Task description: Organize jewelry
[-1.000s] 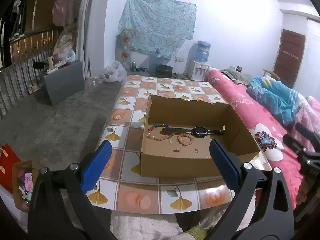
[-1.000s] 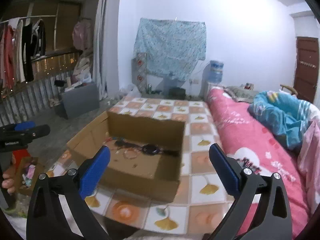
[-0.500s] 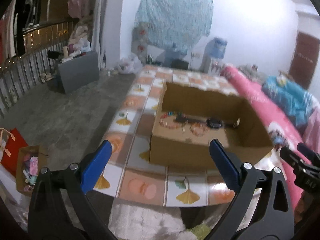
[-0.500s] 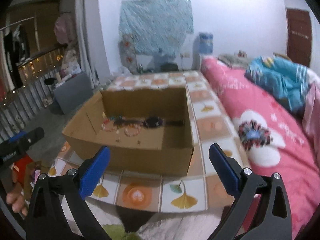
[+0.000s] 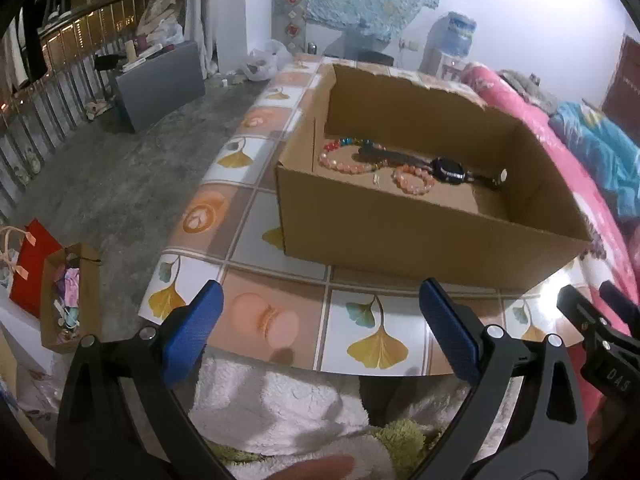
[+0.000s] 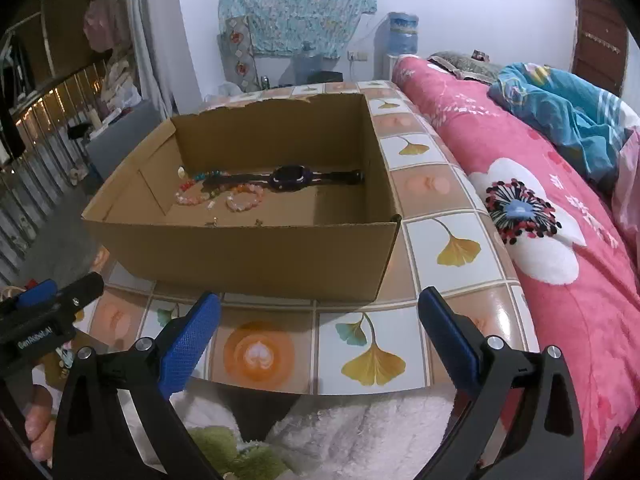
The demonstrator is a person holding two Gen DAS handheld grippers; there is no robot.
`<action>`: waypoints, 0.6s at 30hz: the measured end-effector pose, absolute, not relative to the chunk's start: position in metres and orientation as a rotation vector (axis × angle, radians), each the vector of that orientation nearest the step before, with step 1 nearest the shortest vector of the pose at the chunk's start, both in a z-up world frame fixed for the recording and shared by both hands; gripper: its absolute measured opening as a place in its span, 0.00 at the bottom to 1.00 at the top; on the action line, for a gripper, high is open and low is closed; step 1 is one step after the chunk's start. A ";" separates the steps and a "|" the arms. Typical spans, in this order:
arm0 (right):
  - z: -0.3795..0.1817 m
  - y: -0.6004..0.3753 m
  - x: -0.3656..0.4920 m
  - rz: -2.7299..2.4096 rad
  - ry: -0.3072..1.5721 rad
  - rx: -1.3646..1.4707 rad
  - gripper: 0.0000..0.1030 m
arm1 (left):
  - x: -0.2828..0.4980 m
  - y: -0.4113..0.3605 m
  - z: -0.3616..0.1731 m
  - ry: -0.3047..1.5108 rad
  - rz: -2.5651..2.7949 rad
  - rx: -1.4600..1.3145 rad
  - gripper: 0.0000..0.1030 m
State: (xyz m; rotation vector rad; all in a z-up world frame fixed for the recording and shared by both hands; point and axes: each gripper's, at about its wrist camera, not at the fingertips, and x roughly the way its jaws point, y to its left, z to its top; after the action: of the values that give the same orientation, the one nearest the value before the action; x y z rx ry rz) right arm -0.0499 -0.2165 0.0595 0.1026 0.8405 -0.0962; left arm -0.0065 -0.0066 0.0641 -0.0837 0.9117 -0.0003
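Observation:
An open cardboard box (image 5: pixel 420 236) (image 6: pixel 248 248) stands on a tiled table (image 5: pixel 280 320) (image 6: pixel 440 200). Inside lie a black watch (image 5: pixel 450 169) (image 6: pixel 290 178), a long pink bead string (image 5: pixel 340 160) (image 6: pixel 188 196), a small pink bead bracelet (image 5: pixel 412 180) (image 6: pixel 245 199) and tiny earrings (image 6: pixel 258 222). My left gripper (image 5: pixel 320 320) is open and empty, before the box's near wall. My right gripper (image 6: pixel 320 320) is open and empty, also short of the box.
A pink flowered bed (image 6: pixel 560 220) runs along the table's right side. A white fluffy cloth (image 5: pixel 280 400) lies under the table's near edge. A red bag and a small box (image 5: pixel 60 292) sit on the floor at left.
Both grippers have tilted down and moved closer to the table's near edge; the box now looks larger. Both stay open and empty.

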 end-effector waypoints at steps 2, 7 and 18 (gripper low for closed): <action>0.058 -0.217 -0.046 -0.095 0.850 0.103 0.94 | -0.005 -0.012 0.061 0.922 0.004 -0.061 0.92; 0.053 -0.217 -0.035 -0.083 0.872 0.103 0.94 | 0.004 -0.017 0.058 0.950 0.007 -0.045 0.92; 0.048 -0.208 -0.024 -0.062 0.898 0.085 0.94 | 0.010 -0.017 0.050 0.986 -0.004 -0.061 0.92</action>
State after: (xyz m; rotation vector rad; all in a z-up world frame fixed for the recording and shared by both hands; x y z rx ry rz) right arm -0.0242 -0.2083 0.0481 0.0854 0.8976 -0.0622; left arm 0.0103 -0.0172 0.0500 -0.0612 0.9862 -0.0042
